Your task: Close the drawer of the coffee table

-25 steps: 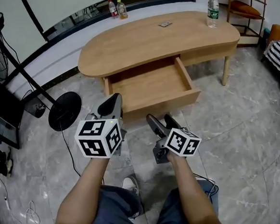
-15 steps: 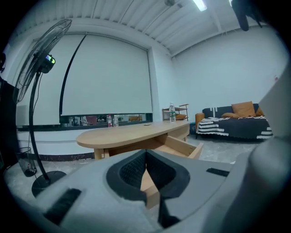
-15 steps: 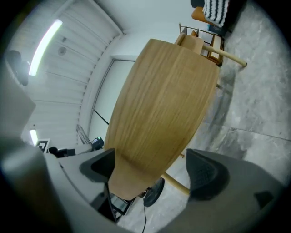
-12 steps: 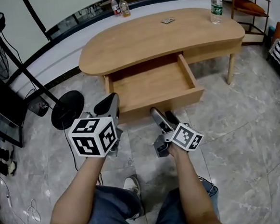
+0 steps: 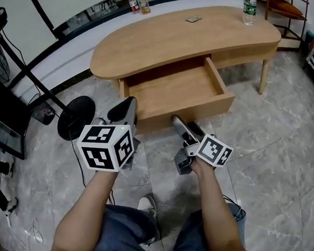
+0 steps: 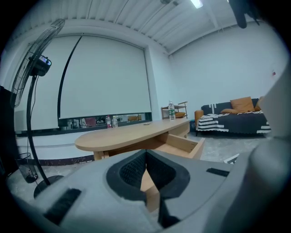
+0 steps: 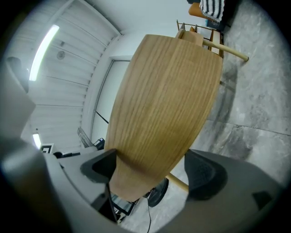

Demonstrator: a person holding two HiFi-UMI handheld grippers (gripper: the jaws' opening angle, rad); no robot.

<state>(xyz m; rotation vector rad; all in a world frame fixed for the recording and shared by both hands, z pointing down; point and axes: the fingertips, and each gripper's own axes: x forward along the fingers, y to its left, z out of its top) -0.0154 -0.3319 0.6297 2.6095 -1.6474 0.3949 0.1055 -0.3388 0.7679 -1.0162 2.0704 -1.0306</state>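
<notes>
The wooden coffee table stands ahead with its drawer pulled out, showing a bare inside. My left gripper hovers just before the drawer front's left end, its pads together on nothing. In the left gripper view the left gripper points at the drawer. My right gripper hangs a little short of the drawer front, apart from it. Its jaws stand wide and have just been closing a touch, with nothing between them. In the right gripper view the right gripper looks up at the tabletop, rolled sideways.
A water bottle and a small flat item sit on the table. Two bottles stand on the ledge behind. A fan base with cable is on the floor at left, a metal rack at right. My shoe is below.
The right gripper has rolled about its own line, so its marker cube shows a different face. Both grippers stay near the drawer front. The drawer is as far out as before.
</notes>
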